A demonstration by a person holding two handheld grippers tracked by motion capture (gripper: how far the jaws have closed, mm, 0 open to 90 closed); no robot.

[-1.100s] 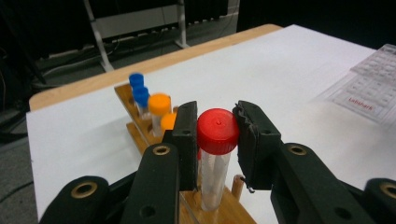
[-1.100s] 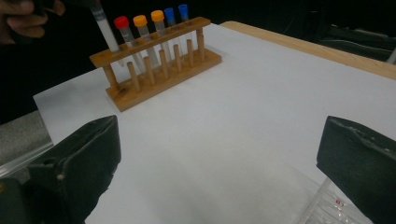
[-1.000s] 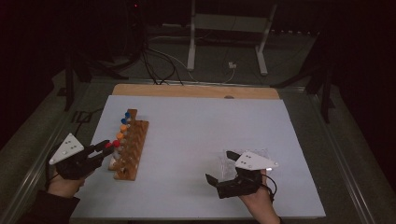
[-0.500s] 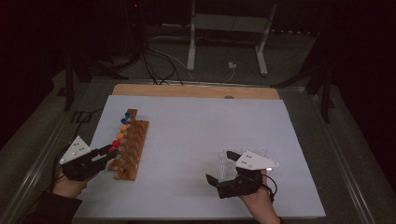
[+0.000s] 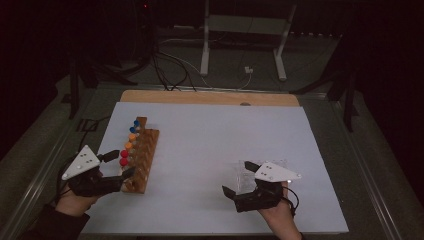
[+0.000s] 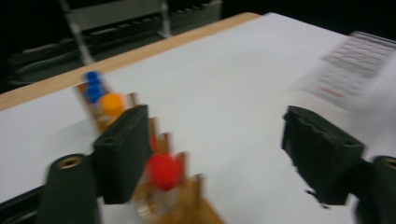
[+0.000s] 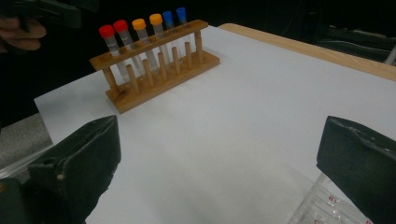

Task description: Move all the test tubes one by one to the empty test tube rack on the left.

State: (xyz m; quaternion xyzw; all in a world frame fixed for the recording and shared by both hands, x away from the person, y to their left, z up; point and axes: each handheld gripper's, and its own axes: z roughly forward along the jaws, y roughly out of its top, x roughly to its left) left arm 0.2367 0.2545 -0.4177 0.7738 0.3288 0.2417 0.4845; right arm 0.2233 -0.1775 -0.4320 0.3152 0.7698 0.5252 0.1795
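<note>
1. The left gripper [image 5: 121, 167] has just opened its jaws; they now stand released on either side of the red tube [image 6: 164, 171], which stands in the rack [image 5: 141, 159].
2. The rack sits on the left of the table [image 5: 210, 150], as before.
3. The right gripper [image 5: 239, 178] stays put, jaws open and empty, beside the plastic box [image 5: 246, 176].

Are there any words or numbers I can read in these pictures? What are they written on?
None can be read.
Clear plastic bag by the right gripper: red marks, too small to read.
Sheet with grey and red print in the left gripper view: too blurred to read.
Tube caps and wooden rack: no writing.
</note>
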